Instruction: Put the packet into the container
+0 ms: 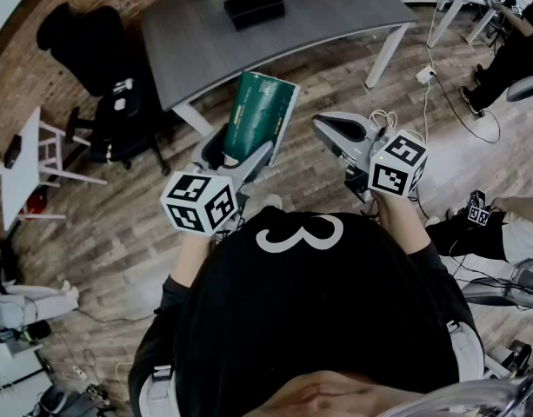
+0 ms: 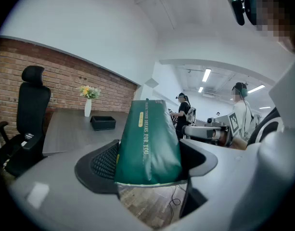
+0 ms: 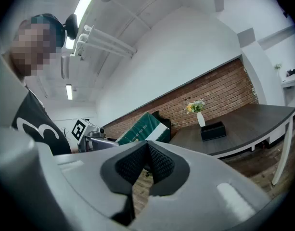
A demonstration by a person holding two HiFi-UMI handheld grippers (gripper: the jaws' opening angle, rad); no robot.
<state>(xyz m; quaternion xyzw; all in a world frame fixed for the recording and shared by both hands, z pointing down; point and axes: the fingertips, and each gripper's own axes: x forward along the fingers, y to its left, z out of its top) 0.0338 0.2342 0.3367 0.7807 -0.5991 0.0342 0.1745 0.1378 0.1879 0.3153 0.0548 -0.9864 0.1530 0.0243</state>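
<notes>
A dark green packet (image 1: 261, 111) with gold print stands upright between the jaws of my left gripper (image 1: 238, 152), which is shut on its lower end. In the left gripper view the packet (image 2: 148, 141) fills the gap between both pads. The black open container (image 1: 254, 7) sits on the grey table (image 1: 336, 11), well beyond the packet; it also shows small in the left gripper view (image 2: 103, 122). My right gripper (image 1: 329, 127) is held level beside the left one, shut with nothing in it, its pads (image 3: 157, 161) touching. From there the packet (image 3: 143, 129) and container (image 3: 213, 130) are visible.
A white vase with flowers (image 2: 88, 107) stands on the table behind the container. A black office chair (image 1: 118, 102) is left of the table, a white stool (image 1: 49, 159) further left. Other people (image 2: 185, 112) stand in the background; cables (image 1: 475, 124) lie on the wooden floor.
</notes>
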